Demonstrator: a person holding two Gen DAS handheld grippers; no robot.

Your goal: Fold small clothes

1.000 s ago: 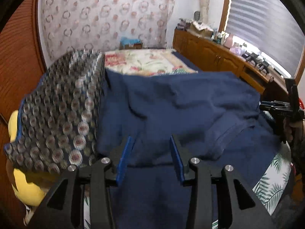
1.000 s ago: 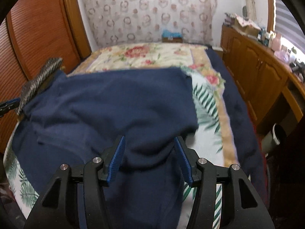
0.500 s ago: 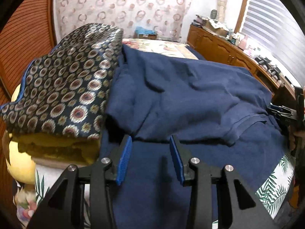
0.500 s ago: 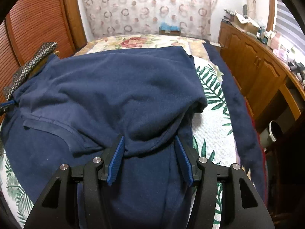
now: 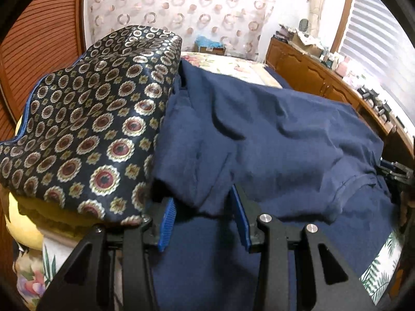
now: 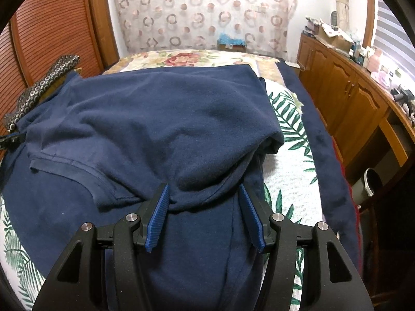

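A navy blue shirt (image 5: 272, 145) lies on the bed, its upper half folded down over the lower half; it also shows in the right wrist view (image 6: 166, 124). My left gripper (image 5: 203, 220) is open, its blue pads either side of the folded edge near the shirt's left corner. My right gripper (image 6: 205, 215) is open, its pads either side of the folded edge near the right corner. The fabric lies between both sets of pads without being pinched. The right gripper's tip shows at the right edge of the left wrist view (image 5: 394, 171).
A patterned navy cushion (image 5: 85, 134) on a yellow pillow (image 5: 23, 230) presses against the shirt's left side. The bed has a leaf-print sheet (image 6: 290, 160). Wooden cabinets (image 6: 345, 96) run along the right. A wooden wall (image 6: 52, 26) stands at left.
Both grippers have lowered with the folded edge toward the near side of the bed. The fold now lies on the shirt's lower half. Both jaws remain open.
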